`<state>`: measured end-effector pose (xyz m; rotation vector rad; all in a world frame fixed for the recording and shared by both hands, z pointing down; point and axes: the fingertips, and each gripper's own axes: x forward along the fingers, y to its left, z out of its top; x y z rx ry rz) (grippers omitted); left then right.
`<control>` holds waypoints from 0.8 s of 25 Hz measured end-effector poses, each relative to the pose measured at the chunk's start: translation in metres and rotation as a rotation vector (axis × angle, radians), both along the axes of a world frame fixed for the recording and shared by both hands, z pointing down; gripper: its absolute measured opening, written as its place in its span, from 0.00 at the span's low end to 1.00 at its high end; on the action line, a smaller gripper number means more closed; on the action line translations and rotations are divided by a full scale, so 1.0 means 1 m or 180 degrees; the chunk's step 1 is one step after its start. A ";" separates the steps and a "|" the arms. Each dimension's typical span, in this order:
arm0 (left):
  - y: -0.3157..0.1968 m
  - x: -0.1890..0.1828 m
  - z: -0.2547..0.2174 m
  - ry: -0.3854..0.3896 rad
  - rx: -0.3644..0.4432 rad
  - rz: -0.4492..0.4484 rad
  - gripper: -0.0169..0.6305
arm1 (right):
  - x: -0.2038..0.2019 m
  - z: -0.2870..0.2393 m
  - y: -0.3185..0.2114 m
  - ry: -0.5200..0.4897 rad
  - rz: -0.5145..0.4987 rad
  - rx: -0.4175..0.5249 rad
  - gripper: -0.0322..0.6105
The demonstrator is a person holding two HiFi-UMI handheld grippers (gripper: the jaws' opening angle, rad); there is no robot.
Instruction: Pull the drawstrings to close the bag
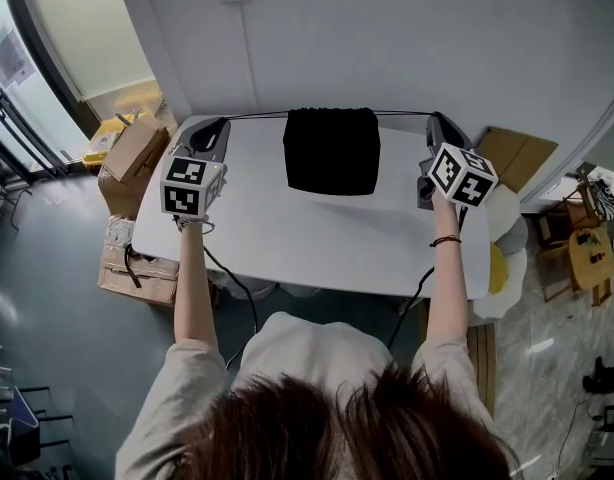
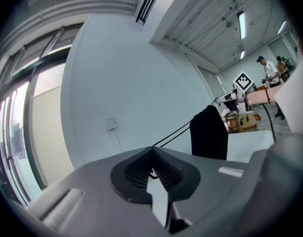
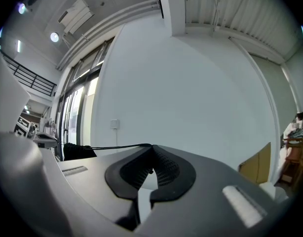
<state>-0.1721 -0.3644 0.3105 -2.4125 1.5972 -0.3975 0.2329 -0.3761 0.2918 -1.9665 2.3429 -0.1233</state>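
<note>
We had the left tongs [image 2: 152, 151] and right tongs [image 3: 151, 149] each clamped shut on the thin black drawstrings [image 1: 257, 116], pulled taut sideways. The black fabric bag [image 1: 332, 151] stood between them at the white counter's [image 1: 317, 238] far edge.

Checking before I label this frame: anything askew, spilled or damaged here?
Nothing stands out. The black bag sits upright on the table; its drawstrings run taut to the left gripper and right gripper, each shut on one. No spill or damage shows.
</note>
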 end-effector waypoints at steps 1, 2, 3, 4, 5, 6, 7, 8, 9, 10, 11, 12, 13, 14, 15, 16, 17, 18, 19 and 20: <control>0.000 0.000 0.000 -0.0006 0.0009 -0.0005 0.03 | 0.001 0.000 0.000 -0.0019 0.0004 0.0004 0.07; 0.000 -0.001 0.000 -0.0010 0.0016 -0.0012 0.03 | 0.002 0.000 0.000 -0.0035 0.0009 0.0008 0.07; 0.000 -0.001 0.000 -0.0010 0.0018 -0.0018 0.03 | 0.002 0.000 0.000 -0.0048 0.0013 0.0011 0.07; 0.000 -0.001 0.000 -0.0007 0.0017 -0.0023 0.03 | 0.003 0.000 0.000 -0.0058 0.0015 0.0014 0.07; 0.000 -0.001 0.000 -0.0002 0.0016 -0.0026 0.03 | 0.003 0.000 0.001 -0.0065 0.0016 0.0017 0.07; 0.001 -0.002 -0.001 0.0007 0.0013 -0.0029 0.03 | 0.003 -0.001 0.001 -0.0071 0.0016 0.0022 0.07; 0.001 -0.002 -0.001 0.0019 0.0010 -0.0032 0.03 | 0.003 -0.001 0.001 -0.0076 0.0016 0.0025 0.07; 0.001 -0.002 -0.001 0.0028 0.0010 -0.0038 0.03 | 0.003 -0.001 0.001 -0.0081 0.0016 0.0028 0.07; 0.001 -0.003 -0.002 0.0033 0.0010 -0.0048 0.03 | 0.003 -0.001 0.001 -0.0087 0.0015 0.0029 0.07; 0.000 -0.003 -0.002 0.0037 0.0009 -0.0058 0.03 | 0.003 -0.001 0.001 -0.0095 0.0013 0.0029 0.07; 0.000 -0.004 -0.002 0.0045 0.0008 -0.0063 0.03 | 0.004 -0.001 0.000 -0.0105 0.0013 0.0030 0.07; 0.000 -0.004 -0.002 0.0055 0.0007 -0.0067 0.03 | 0.004 -0.001 0.000 -0.0114 0.0013 0.0030 0.07; 0.000 -0.005 -0.002 0.0065 0.0008 -0.0072 0.03 | 0.004 0.000 0.000 -0.0122 0.0014 0.0031 0.07; -0.001 -0.005 -0.002 0.0077 0.0009 -0.0077 0.03 | 0.004 0.000 0.000 -0.0127 0.0015 0.0031 0.07; -0.001 -0.005 -0.003 0.0089 0.0009 -0.0084 0.03 | 0.004 0.000 -0.001 -0.0133 0.0016 0.0031 0.07; -0.001 -0.006 -0.003 0.0100 0.0010 -0.0091 0.03 | 0.004 0.000 -0.001 -0.0137 0.0016 0.0031 0.07; -0.002 -0.006 -0.003 0.0111 0.0010 -0.0097 0.03 | 0.004 0.000 -0.002 -0.0138 0.0017 0.0030 0.07; -0.003 -0.007 -0.003 0.0122 0.0011 -0.0103 0.03 | 0.004 0.000 -0.002 -0.0138 0.0018 0.0029 0.07; -0.003 -0.008 -0.003 0.0134 0.0010 -0.0108 0.03 | 0.004 0.000 -0.003 -0.0138 0.0020 0.0027 0.07; -0.004 -0.008 -0.003 0.0146 0.0010 -0.0114 0.03 | 0.004 0.000 -0.003 -0.0141 0.0020 0.0027 0.07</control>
